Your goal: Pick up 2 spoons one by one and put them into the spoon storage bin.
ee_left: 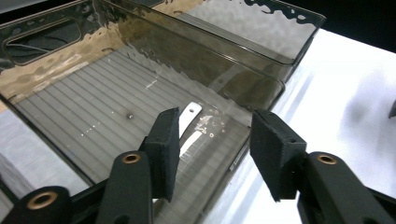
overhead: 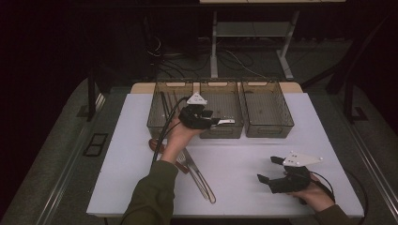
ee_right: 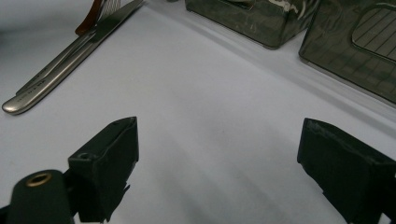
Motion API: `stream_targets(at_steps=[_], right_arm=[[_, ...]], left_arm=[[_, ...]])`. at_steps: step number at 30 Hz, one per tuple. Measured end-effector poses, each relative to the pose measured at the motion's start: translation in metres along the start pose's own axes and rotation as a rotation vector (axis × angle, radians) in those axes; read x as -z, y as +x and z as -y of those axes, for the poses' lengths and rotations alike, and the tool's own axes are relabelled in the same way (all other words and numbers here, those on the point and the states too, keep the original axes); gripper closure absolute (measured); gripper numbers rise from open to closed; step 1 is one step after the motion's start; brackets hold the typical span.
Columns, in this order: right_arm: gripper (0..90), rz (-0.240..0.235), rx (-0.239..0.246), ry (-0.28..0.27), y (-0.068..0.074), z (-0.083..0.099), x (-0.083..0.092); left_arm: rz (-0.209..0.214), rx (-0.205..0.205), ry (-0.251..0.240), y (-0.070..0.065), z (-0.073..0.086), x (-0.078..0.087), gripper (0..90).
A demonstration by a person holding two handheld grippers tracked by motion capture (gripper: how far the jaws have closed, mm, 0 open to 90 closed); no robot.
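Your left gripper (ee_left: 215,156) stands released above the knife (ee_left: 189,128) in the middle bin (ee_left: 261,88), so withdrawing low could clip its near wall.

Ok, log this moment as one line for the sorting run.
left gripper: open over middle bin, knife dropped inside | right gripper: open, empty, resting on table | remaining cutlery: on table

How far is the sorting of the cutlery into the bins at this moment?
Done: a few pieces lie in the left bin. In hand: the left gripper hangs open over the middle bin, where a metal piece lies below the jaws, apparently just dropped. Left: several utensils lie on the table; the right bin looks empty. The right gripper rests open.
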State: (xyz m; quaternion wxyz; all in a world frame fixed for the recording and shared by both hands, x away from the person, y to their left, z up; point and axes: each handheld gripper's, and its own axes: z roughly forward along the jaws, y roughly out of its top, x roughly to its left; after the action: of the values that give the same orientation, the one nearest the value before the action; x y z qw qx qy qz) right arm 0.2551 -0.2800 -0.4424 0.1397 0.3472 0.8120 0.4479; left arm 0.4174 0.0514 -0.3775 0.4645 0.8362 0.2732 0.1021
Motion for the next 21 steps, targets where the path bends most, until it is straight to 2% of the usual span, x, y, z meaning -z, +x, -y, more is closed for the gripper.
stream_targets(at_steps=[2,10,21], right_arm=[[12.8,0.002,0.0,0.002,0.0,0.0,0.0],[12.8,0.006,-0.001,0.008,0.0,0.0,-0.001],[12.8,0.011,-0.004,0.005,0.0,0.0,-0.001]], left_arm=[[0.004,0.002,-0.002,-0.002,0.002,0.003,49.1],[0.016,-0.041,0.0,-0.01,0.01,0.024,41.6],[0.018,-0.036,-0.017,-0.017,0.033,0.053,37.3]])
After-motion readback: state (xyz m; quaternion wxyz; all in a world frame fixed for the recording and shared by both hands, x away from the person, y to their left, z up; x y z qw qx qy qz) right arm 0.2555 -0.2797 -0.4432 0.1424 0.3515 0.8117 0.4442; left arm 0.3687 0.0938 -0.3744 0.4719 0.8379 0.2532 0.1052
